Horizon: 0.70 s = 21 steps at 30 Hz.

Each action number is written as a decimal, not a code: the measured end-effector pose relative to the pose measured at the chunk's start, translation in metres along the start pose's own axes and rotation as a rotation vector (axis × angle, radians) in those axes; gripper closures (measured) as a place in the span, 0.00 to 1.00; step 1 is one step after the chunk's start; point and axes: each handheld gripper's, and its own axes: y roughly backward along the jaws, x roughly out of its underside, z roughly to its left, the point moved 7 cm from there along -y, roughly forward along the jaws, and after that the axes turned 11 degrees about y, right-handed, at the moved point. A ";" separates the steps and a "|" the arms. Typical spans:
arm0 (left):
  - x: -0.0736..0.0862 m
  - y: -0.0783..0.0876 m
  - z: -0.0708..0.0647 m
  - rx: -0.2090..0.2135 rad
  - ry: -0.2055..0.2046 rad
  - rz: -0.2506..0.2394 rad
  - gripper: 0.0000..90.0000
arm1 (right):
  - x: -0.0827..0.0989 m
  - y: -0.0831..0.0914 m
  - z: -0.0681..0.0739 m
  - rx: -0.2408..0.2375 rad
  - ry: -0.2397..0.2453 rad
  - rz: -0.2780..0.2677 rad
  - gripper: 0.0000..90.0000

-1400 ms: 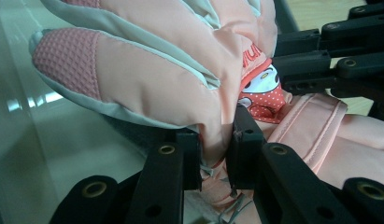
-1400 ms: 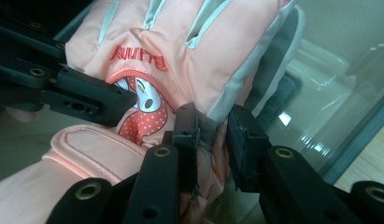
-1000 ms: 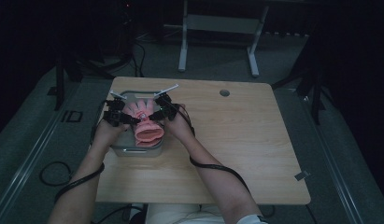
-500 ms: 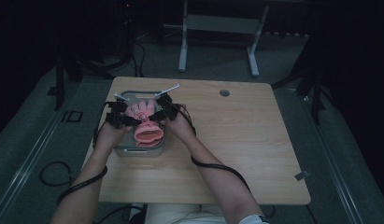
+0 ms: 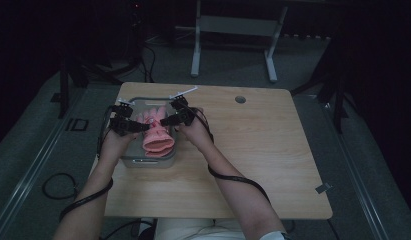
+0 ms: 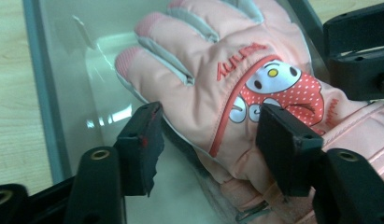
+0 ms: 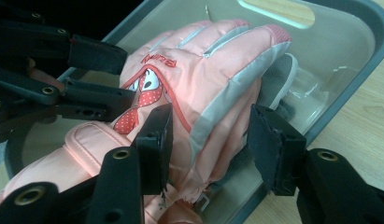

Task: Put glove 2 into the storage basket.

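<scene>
The high view is looking forward and down on the counter point(image 5: 253, 165). Both gripper views are looking closely, from opposite sides, at the same pink glove point(image 6: 213, 84) point(image 7: 213, 79) in the bin point(image 7: 362, 42).

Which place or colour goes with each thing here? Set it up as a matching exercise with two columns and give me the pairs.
Things:
1. pink glove
2. clear bin
3. wooden table
4. round hole

Places and colours:
A. light wood grain, under the bin
B. lies inside the bin, cartoon face on its back
C. in the tabletop near its far edge
D. see-through walls with a grey rim, on the table's left part

Pairs: 1-B, 2-D, 3-A, 4-C
</scene>
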 end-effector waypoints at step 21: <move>-0.009 0.021 -0.011 0.087 -0.038 -0.070 0.17 | -0.008 0.022 0.002 -0.004 0.003 -0.068 0.53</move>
